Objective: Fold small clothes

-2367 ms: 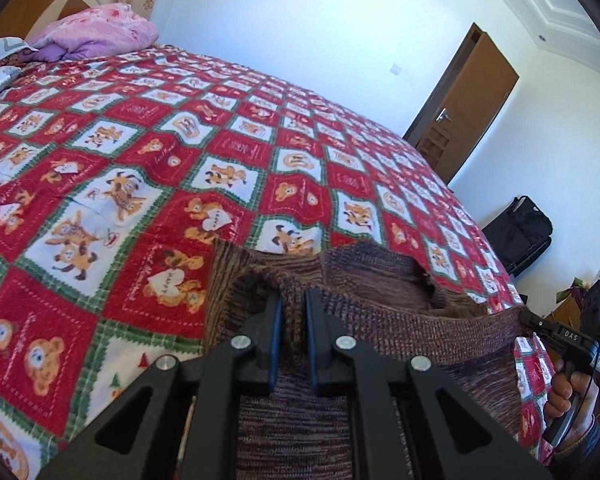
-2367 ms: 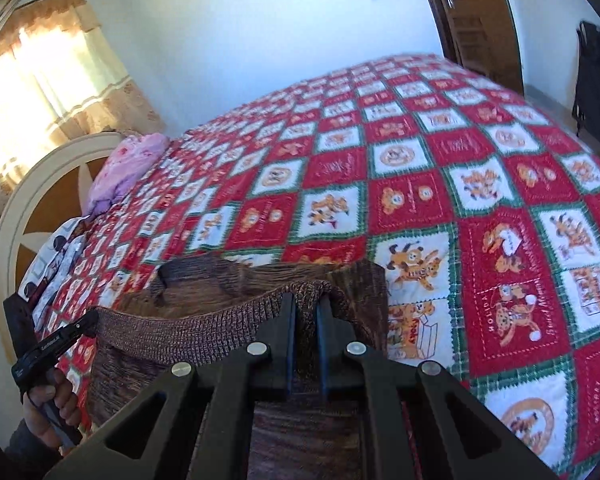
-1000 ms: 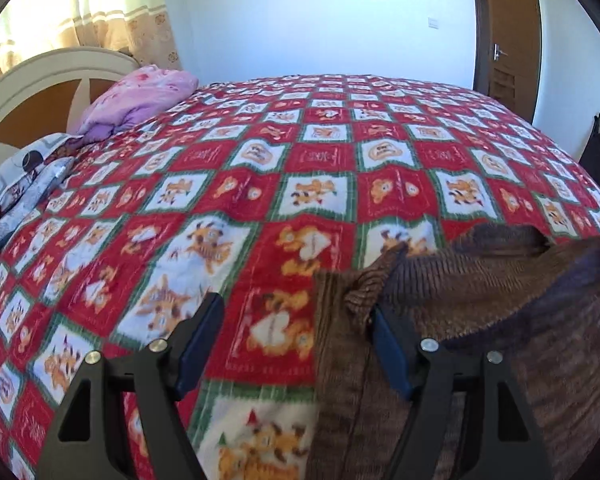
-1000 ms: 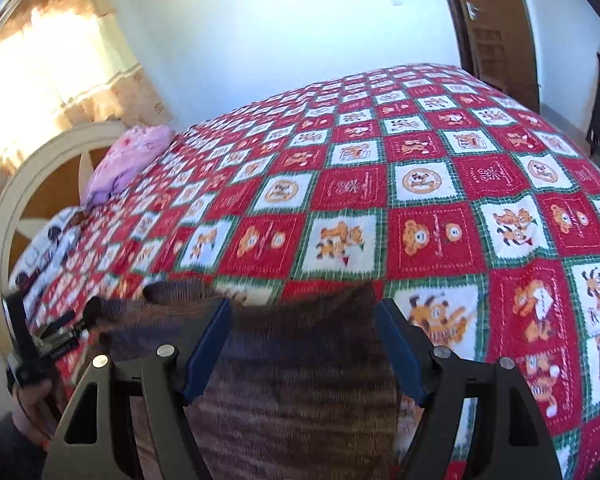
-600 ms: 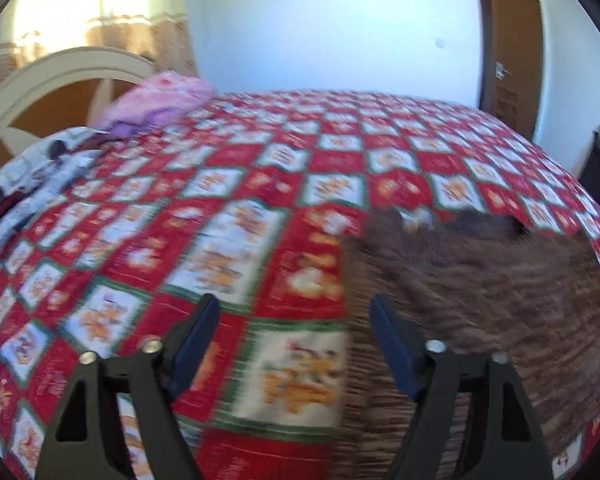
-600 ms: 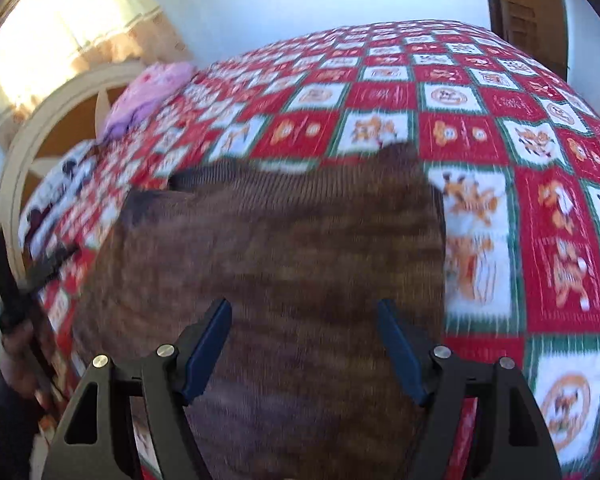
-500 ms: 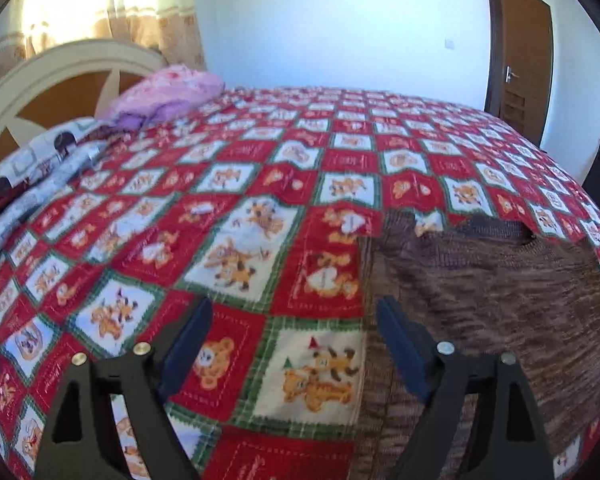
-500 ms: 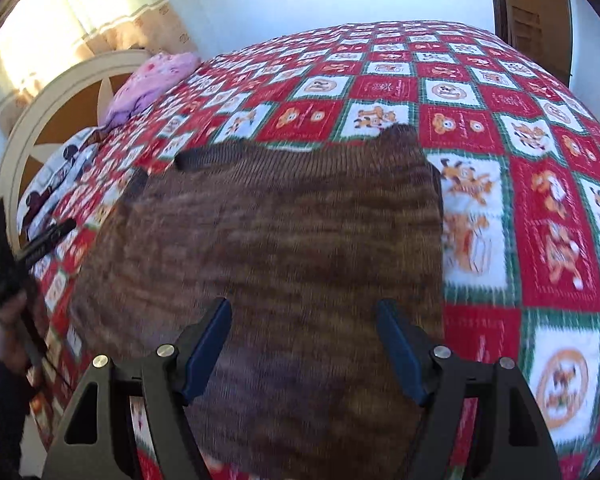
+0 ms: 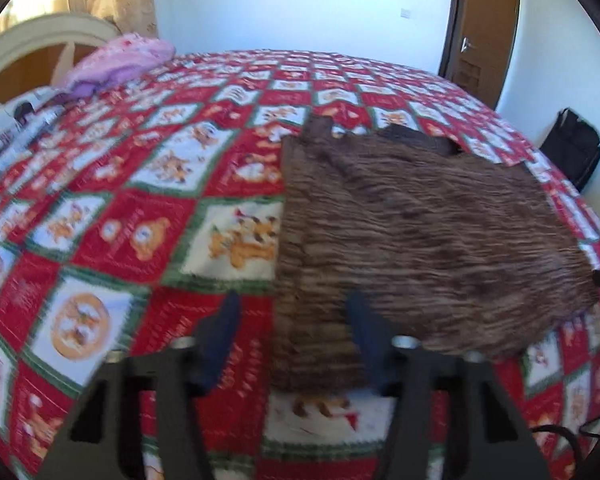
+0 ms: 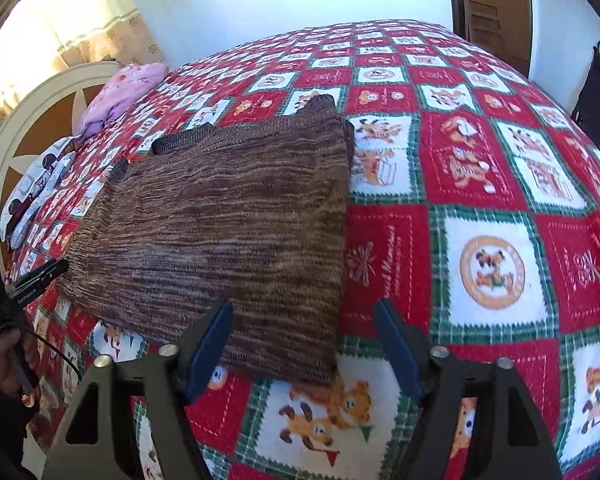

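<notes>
My brown sweater [image 10: 228,220] lies flat on the bed [image 10: 492,184]. Both tongs are closing, gripping nothing: left tongs [image 9: 290,338] straddle its near-left corner at six o'clock, right tongs [image 10: 302,342] its near-right corner. I should pinch each corner fully before lifting.

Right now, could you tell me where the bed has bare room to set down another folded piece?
Free: the quilt right of the sweater, towards the door, and the stretch beyond its collar. Crowded: the headboard end, with a pink bundle and printed bedding.
</notes>
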